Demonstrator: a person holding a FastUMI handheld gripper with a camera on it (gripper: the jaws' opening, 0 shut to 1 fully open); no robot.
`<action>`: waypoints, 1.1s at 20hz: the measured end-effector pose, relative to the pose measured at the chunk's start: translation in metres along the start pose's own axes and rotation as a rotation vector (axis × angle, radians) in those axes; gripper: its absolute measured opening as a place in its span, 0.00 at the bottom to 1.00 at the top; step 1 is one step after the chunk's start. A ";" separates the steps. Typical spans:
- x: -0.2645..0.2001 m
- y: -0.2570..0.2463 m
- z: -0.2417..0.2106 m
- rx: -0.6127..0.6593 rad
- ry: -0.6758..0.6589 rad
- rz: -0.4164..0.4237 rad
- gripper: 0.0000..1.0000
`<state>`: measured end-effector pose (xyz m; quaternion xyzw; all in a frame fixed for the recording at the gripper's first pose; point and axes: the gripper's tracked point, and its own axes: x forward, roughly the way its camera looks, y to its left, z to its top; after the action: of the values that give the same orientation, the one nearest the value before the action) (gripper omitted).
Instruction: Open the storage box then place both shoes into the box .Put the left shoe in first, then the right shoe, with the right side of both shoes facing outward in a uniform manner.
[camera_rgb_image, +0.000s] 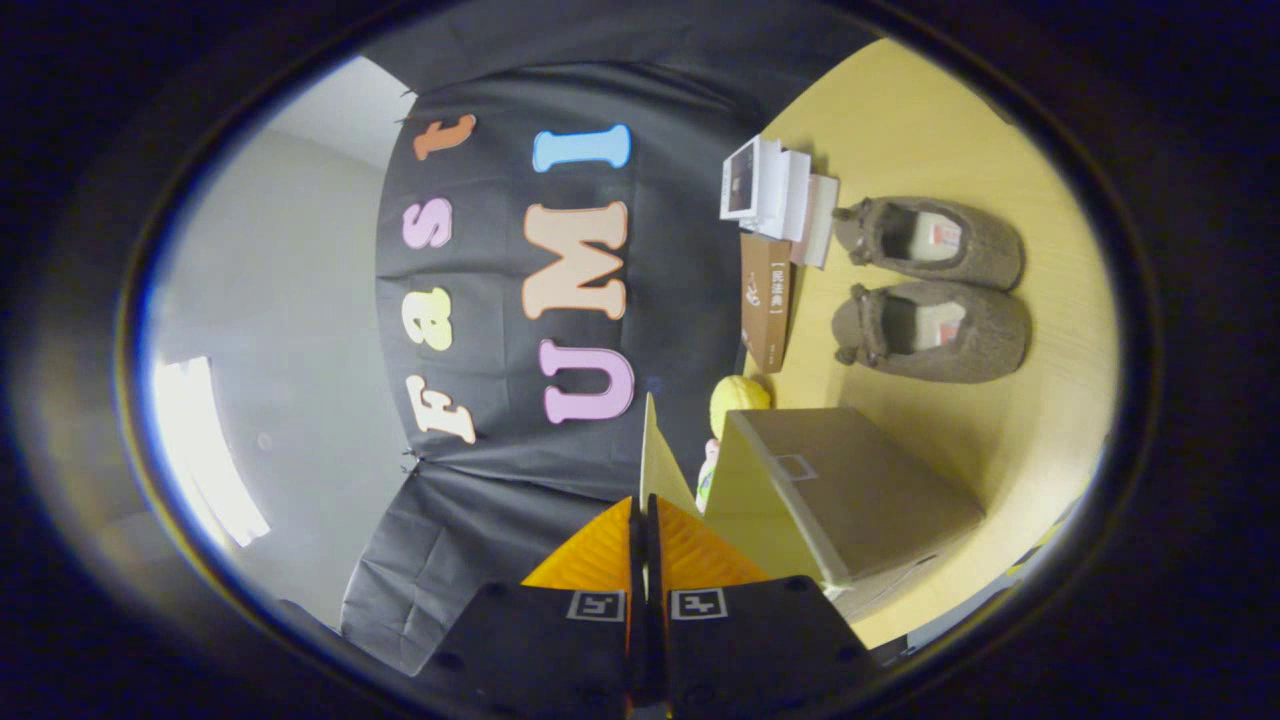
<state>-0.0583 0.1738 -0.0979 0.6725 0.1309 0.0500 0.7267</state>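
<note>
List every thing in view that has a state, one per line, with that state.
hand-held gripper: fingers shut on the thin edge of the box lid.
storage box: lid lifted, partly open.
upper shoe: lying on the table, outside the box.
lower shoe: lying beside it, outside the box.
books: stacked, closed.

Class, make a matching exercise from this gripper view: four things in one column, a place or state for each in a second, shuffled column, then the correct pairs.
Things:
1. gripper
2. box lid
3. two shoes
4. brown book

Places or states:
A. side by side on the table
B. pinched between the fingers
C. standing against the wall, beside the shoes
D. fingers closed on a thin flap

Pairs: 1-D, 2-B, 3-A, 4-C
</note>
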 end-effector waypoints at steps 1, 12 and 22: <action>0.002 0.010 -0.006 -0.020 0.006 0.006 0.03; 0.046 0.115 -0.153 -0.290 0.163 0.028 0.03; 0.087 0.051 -0.341 -0.439 0.335 -0.059 0.04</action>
<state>-0.0569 0.5288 -0.0787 0.4772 0.2548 0.1662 0.8245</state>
